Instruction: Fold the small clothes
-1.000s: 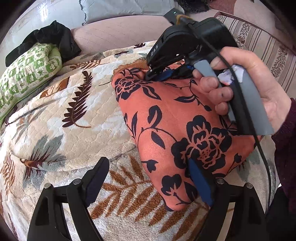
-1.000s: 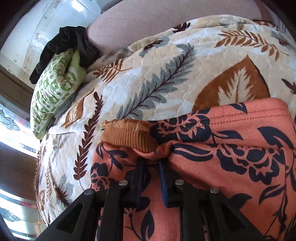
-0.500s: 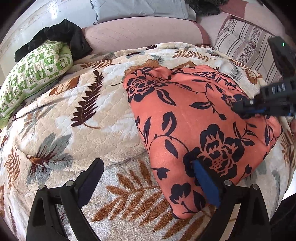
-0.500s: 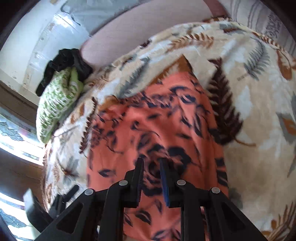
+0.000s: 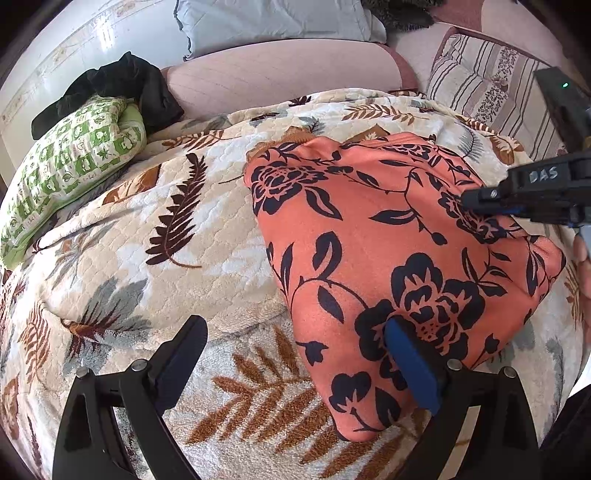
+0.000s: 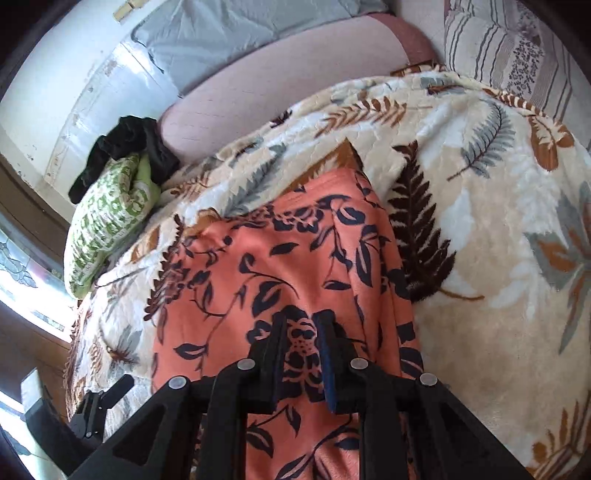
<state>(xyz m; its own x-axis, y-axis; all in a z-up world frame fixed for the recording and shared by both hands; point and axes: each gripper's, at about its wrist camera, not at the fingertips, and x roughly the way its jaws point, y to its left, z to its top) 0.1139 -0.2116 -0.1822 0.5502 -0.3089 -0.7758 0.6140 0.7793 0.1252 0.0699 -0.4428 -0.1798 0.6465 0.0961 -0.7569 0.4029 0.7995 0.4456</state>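
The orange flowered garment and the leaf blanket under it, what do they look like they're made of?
The orange flowered garment looks like a soft matte knit, maybe brushed jersey: it drapes in soft folds, with a ribbed tan cuff at its far edge. The leaf blanket looks like plush quilted fleece: fuzzy pile, stitched puffy cells. The exact fibre cannot be told.

A leaf-print blanket (image 5: 155,236) covers a pink bed (image 5: 280,74), with a white wall (image 6: 55,85) and striped cushion (image 5: 491,85) behind.

Counted across both wrist views: one orange floral garment (image 5: 388,236), one leaf-print blanket (image 5: 155,236), one green-patterned pillow (image 5: 74,162), one black cloth heap (image 5: 122,85), one striped cushion (image 5: 491,81), one grey pillow (image 5: 273,22), and two grippers, left gripper (image 5: 295,354) and right gripper (image 6: 301,343).
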